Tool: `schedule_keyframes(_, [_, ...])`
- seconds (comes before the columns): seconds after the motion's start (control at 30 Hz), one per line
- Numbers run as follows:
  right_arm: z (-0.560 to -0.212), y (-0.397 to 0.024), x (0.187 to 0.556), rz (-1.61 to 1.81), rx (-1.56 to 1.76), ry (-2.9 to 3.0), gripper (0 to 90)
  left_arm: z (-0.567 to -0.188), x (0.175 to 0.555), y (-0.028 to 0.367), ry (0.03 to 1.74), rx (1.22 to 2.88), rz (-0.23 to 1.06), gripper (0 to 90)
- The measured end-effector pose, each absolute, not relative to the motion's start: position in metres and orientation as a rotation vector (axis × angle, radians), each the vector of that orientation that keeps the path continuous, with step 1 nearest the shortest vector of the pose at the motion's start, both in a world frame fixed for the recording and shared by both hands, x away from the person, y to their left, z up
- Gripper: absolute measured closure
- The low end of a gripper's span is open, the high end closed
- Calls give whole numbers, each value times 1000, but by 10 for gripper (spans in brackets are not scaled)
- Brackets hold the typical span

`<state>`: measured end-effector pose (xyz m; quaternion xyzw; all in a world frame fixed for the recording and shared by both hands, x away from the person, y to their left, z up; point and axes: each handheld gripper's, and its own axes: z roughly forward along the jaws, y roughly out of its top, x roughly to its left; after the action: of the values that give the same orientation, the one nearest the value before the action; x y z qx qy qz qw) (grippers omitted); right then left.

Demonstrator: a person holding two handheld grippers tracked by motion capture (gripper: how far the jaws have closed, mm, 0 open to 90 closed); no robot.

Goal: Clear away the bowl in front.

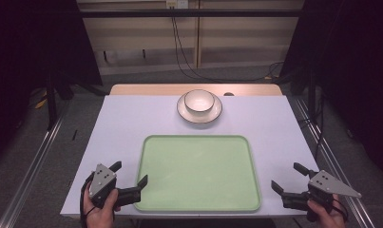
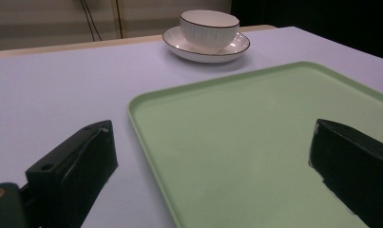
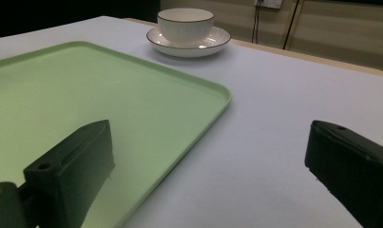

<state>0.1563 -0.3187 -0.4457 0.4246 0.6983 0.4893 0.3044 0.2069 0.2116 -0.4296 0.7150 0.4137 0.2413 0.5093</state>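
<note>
A: What colour is the tray [image 1: 198, 173] in the lower middle of the frame?

B: Pale green all over, plain, with no pattern. The table [image 1: 132, 118] under it is a pale lilac-white, and a light wood strip [image 1: 146, 89] shows along its far edge.

A: And the bowl [image 1: 199, 101] at the upper middle?

B: White with a thin dark rim. In the left gripper view its side has fine upright ribbing. The saucer [image 1: 215, 112] beneath is white too, with the same thin dark line round its edge.

A: The grippers?

B: The left gripper [image 1: 130, 180] and the right gripper [image 1: 289, 176] both have black jaws, and each carries a grey plate dotted with small dark holes.
</note>
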Motion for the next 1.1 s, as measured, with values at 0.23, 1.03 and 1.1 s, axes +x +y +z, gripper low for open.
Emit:
schedule_keyframes(0.23, [-446,-321,157,1290,1140,1850,19,-429,208,211,1000,1708,587,10])
schedule_keyframes(1.03, [-446,-316,156,1317,1106,1888,18,-423,241,182,934,1784,487,27])
schedule_keyframes(1.1, [-447,-315,156,1319,1103,1890,20,-422,244,178,934,1782,480,26])
